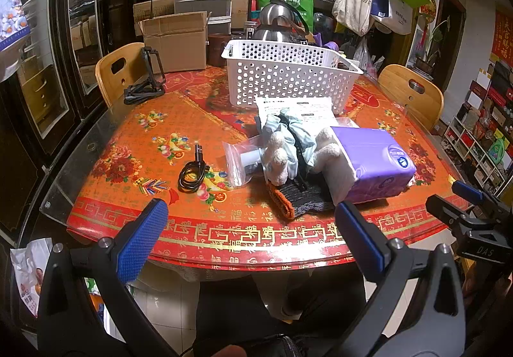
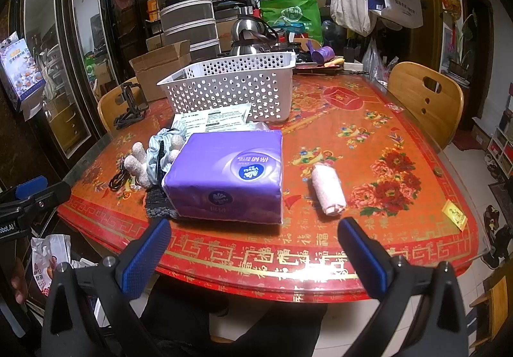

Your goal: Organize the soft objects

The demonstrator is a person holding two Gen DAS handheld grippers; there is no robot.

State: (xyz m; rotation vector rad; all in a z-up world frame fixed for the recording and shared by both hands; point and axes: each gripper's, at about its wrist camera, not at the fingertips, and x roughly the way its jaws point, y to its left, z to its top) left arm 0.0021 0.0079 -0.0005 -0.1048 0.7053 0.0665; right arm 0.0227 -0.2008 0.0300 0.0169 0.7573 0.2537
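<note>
Both the left gripper [image 1: 247, 228] and right gripper [image 2: 255, 246] hang spread wide and empty, short of the table edge. Nothing is sorted yet: the purple tissue pack [image 2: 227, 177], plush toy [image 1: 279, 158] and rolled towel [image 2: 328, 188] lie just in front of the white basket [image 2: 234, 84]. The next move likely calls for closing on one of them.

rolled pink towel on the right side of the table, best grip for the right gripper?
Take the rolled towel across its middle, coming from above with the right gripper, jaws either side of the roll's width. It lies flat, alone on the table, long axis running roughly away from the camera, so both long sides look free. The near end looks loosely folded, so I'd avoid it.
</note>
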